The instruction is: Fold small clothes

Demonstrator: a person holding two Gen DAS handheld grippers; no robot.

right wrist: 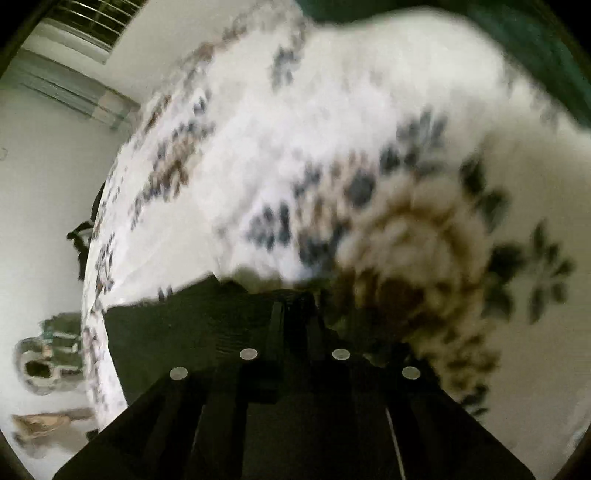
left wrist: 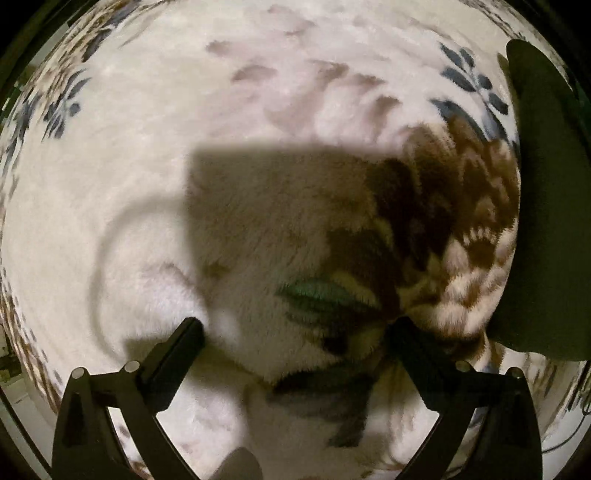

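A dark green garment [left wrist: 550,229] lies at the right edge of the left wrist view on a fluffy white blanket with brown and blue flowers [left wrist: 258,110]. My left gripper [left wrist: 295,332] is open and empty, its fingers spread just above the blanket, left of the garment. In the right wrist view my right gripper [right wrist: 295,314] is shut on a fold of the dark green garment [right wrist: 177,328], which hangs to the left under the fingers. The view is blurred by motion.
The flowered blanket [right wrist: 295,147] covers the bed. Beyond its left edge the floor [right wrist: 40,221] shows, with shoes or small items [right wrist: 48,358] and a window [right wrist: 92,18] at the top left. More dark green cloth [right wrist: 535,48] is at the top right.
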